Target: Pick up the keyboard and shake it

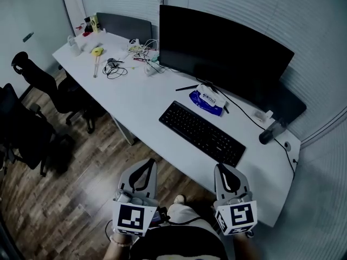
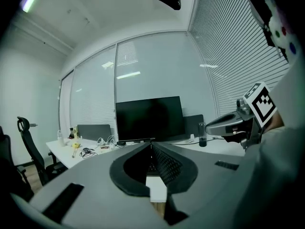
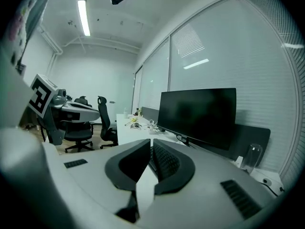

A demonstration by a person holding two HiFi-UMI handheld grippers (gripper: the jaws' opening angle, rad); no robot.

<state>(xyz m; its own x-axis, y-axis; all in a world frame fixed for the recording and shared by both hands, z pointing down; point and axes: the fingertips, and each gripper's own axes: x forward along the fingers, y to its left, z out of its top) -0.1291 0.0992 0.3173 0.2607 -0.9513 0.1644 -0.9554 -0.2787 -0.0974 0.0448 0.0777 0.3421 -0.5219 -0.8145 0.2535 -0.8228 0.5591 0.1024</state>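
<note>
The keyboard (image 1: 201, 132) lay flat and aslant on the desk (image 1: 138, 99), close to the front edge and toward the right end, square in front of the monitor (image 1: 222, 53). Nothing touched it. I judged it sat where someone would type, which left its long front side free for a grab from both ends.

I held both tools short of the desk, off its front edge and over the wooden floor. The left gripper (image 1: 149, 161) had its jaws pressed together with nothing between them; the right gripper (image 1: 219, 167) was closed the same way and just as empty. Both pointed up toward the keyboard, the right one nearer its right end, so I read this as the stance ahead of the reach. The jaws would need to part before they could take the keyboard's ends.

Just behind the keyboard, a blue wipes pack (image 1: 207, 101) lay near its back edge, and a thin cable (image 1: 244, 115) trailed past toward the desk's right end, where a dark tumbler (image 1: 268, 134) stood. Those could catch on a lift that swung backward. The far left end held a tangle of wires (image 1: 114, 68) and small clutter, well apart. Chairs (image 1: 49, 88) stood off the desk's left side, out of my way.
</note>
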